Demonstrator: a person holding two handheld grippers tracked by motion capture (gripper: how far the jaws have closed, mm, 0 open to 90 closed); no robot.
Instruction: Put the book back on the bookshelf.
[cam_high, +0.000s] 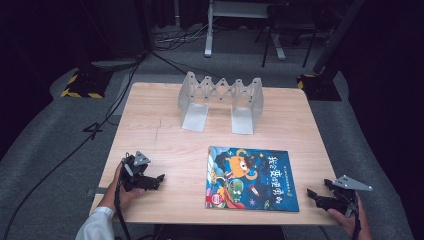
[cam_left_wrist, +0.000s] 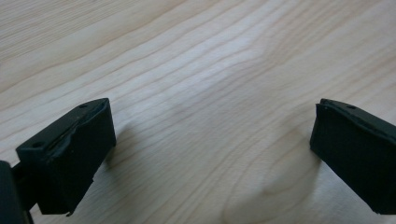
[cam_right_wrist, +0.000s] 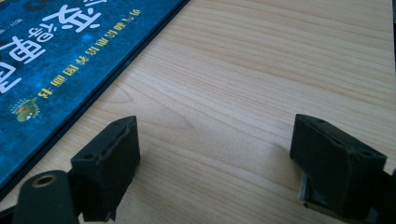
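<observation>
Blue picture book (cam_high: 251, 178) lies flat on the table (cam_high: 165, 140), white Chinese title too blurred to read. Left gripper (cam_high: 159, 181) and right gripper (cam_high: 314, 195) flank it, jaws spread, empty.

Light wood table (cam_high: 150, 130) on grey carpet floor (cam_high: 45, 150). Surroundings dark, light falls mainly on the tabletop. Black cables (cam_high: 75, 145) trail across the floor at left. Yellow-black striped stand base (cam_high: 82, 86) at far left, another dark base (cam_high: 320, 85) at far right. White desk frame (cam_high: 210, 30) and dark chair legs (cam_high: 285, 40) behind.
</observation>
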